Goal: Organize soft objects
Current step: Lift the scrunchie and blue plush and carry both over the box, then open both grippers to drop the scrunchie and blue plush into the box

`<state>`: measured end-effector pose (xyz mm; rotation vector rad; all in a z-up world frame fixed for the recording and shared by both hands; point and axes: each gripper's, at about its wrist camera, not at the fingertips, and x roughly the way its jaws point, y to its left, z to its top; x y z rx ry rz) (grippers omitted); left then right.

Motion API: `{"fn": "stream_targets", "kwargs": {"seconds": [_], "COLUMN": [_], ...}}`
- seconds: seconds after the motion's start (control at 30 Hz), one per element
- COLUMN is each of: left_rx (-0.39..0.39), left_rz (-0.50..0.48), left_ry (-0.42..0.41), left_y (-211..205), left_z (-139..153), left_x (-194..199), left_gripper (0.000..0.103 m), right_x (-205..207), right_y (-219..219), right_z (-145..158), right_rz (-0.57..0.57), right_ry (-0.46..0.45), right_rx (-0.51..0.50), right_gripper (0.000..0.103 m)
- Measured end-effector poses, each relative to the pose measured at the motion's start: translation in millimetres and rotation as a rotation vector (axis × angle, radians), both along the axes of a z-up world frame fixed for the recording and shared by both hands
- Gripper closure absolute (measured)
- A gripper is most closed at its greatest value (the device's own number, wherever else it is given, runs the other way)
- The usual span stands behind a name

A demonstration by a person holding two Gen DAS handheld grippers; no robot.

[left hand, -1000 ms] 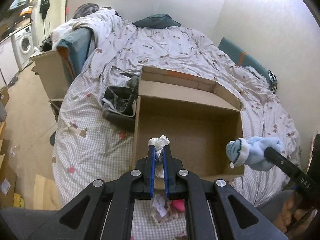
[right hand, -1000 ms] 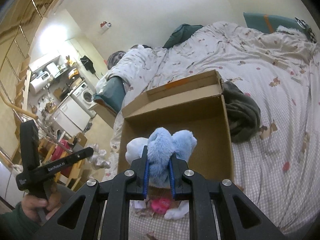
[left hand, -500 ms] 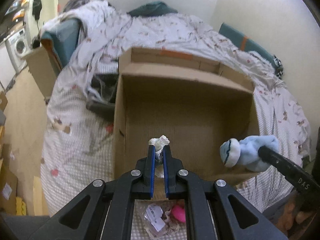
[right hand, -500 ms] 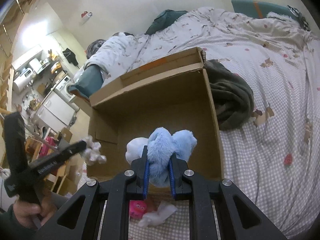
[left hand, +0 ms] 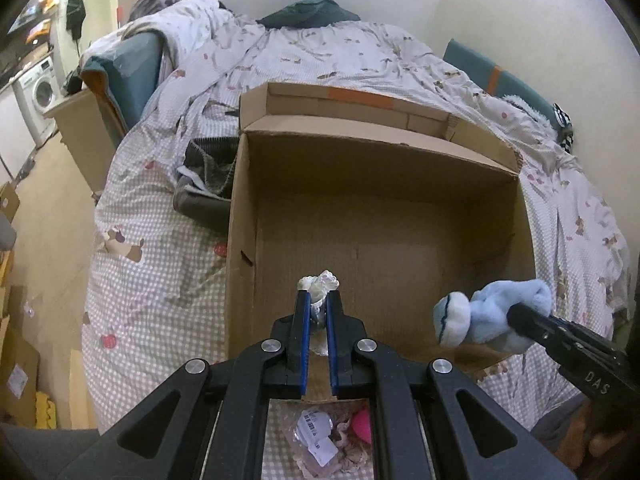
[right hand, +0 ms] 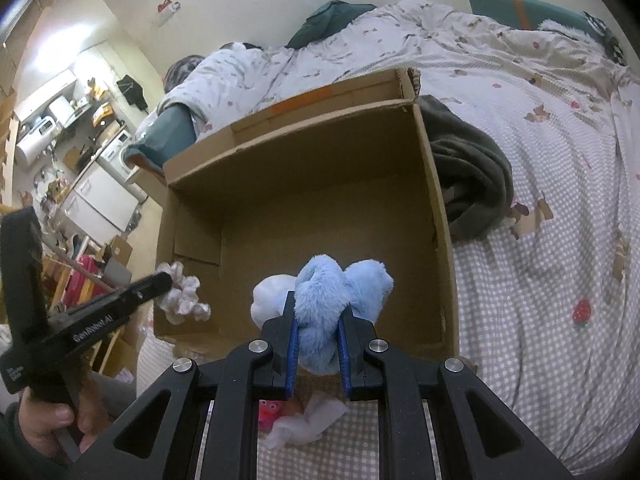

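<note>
An open cardboard box (left hand: 376,216) (right hand: 304,200) stands on the bed, nothing inside it. My left gripper (left hand: 319,296) is shut on a small white lace scrunchie (left hand: 320,281), held over the box's near edge; the right wrist view shows the scrunchie (right hand: 182,294) at that gripper's tip, at the box's left wall. My right gripper (right hand: 318,308) is shut on a fluffy light-blue sock (right hand: 340,284) with a white cuff, over the box's near edge. The left wrist view shows the sock (left hand: 488,316) at the box's near right corner.
A dark grey folded garment (left hand: 204,184) (right hand: 476,184) lies against the box's side. A pink item (left hand: 362,428), a tagged packet (left hand: 316,438) and white cloth (right hand: 308,424) lie on the checked bedspread (left hand: 152,280) below the grippers. Appliances (right hand: 96,192) and floor (left hand: 44,208) are off the bed's side.
Both grippers have come down and closer to the box, which now fills more of each view. The scrunchie and the sock stay gripped.
</note>
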<state>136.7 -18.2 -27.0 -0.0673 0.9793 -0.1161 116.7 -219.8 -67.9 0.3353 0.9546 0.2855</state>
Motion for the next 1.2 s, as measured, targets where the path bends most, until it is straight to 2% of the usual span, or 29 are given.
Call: {"fn": "stream_targets", "kwargs": {"seconds": [0.3, 0.57, 0.73, 0.77, 0.8, 0.83, 0.87, 0.9, 0.93, 0.97, 1.03, 1.2], "left_rx": [-0.004, 0.000, -0.026, -0.022, -0.018, -0.016, -0.014, -0.013, -0.008, -0.004, 0.001, 0.035], "left_rz": [-0.026, -0.002, 0.002, 0.004, 0.005, 0.006, 0.008, 0.011, 0.021, 0.030, 0.033, 0.034], "left_ry": [-0.004, 0.010, 0.043, 0.042, 0.037, 0.033, 0.028, 0.020, -0.002, -0.024, -0.055, -0.050], "left_y": [-2.6, 1.5, 4.7, 4.5, 4.1, 3.6, 3.7, 3.7, 4.2, 4.6, 4.6, 2.1], "left_z": [-1.9, -3.4, -8.1, -8.0, -7.5, -6.8, -5.8, -4.1, -0.6, 2.5, 6.6, 5.2], "left_x": [-2.1, -0.3, 1.5, 1.4, 1.1, 0.6, 0.3, -0.1, -1.7, -3.2, -5.1, -3.0], "left_gripper": [0.096, 0.095, 0.092, 0.088, 0.081, 0.076, 0.060, 0.040, 0.033, 0.030, 0.030, 0.030], "right_x": [-0.1, -0.2, -0.6, -0.2, 0.2, 0.6, 1.0, 0.6, -0.8, -1.5, -0.7, 0.7], "right_y": [6.9, 9.4, 8.5, 7.7, 6.5, 5.0, 3.3, -0.1, -3.2, -5.5, -7.2, -7.0], "right_z": [-3.7, -5.8, -5.3, -4.9, -4.8, -4.7, -4.2, -3.1, -0.8, 1.4, 2.9, -0.4], "right_rz": [0.017, 0.023, 0.019, 0.010, 0.002, -0.009, -0.020, -0.031, -0.047, -0.059, -0.065, -0.067], "right_ry": [0.014, 0.014, 0.009, 0.008, 0.006, 0.005, 0.004, -0.004, -0.022, -0.033, -0.037, -0.018], "right_rx": [-0.036, -0.047, -0.039, -0.042, -0.047, -0.052, -0.050, -0.039, -0.023, -0.017, -0.023, -0.025], "right_gripper": [0.085, 0.085, 0.083, 0.082, 0.076, 0.063, 0.050, 0.023, 0.019, 0.019, 0.019, 0.019]}}
